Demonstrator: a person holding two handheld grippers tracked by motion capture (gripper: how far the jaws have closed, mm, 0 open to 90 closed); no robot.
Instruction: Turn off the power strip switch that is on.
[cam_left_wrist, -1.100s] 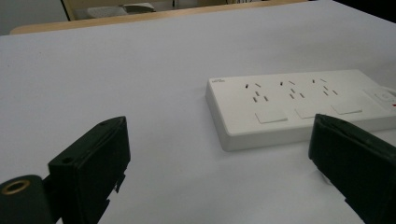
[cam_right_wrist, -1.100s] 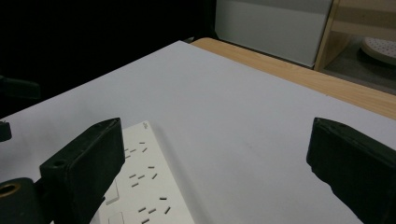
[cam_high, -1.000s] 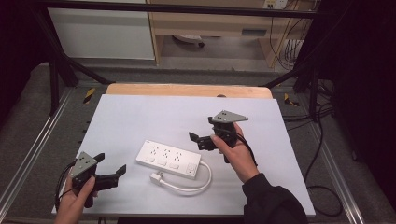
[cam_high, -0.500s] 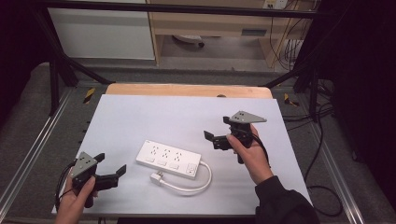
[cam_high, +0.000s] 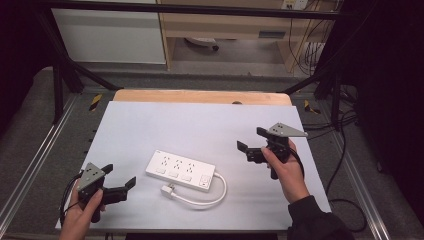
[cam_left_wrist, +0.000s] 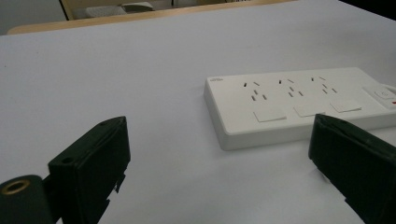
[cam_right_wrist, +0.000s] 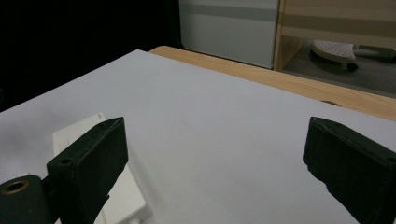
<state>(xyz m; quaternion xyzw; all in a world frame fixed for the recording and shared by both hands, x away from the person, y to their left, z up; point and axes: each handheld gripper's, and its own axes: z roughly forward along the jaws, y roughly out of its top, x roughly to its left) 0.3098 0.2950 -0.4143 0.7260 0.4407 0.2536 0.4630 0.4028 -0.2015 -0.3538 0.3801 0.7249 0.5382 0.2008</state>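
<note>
**White surface, one power strip**

The surface (cam_high: 200, 120) is a pale, matte white sheet with a strip of bare wood (cam_high: 200, 96) showing along its far edge. Lying flat on it, a little toward the near side of the middle, is a white power strip (cam_high: 180, 170), set at a slant, with three groups of sockets and a switch at its right end. Its white cord (cam_high: 210, 197) leaves that end, loops toward the near edge and ends in a plug (cam_high: 168, 190) resting on the sheet just beside the strip.
</note>
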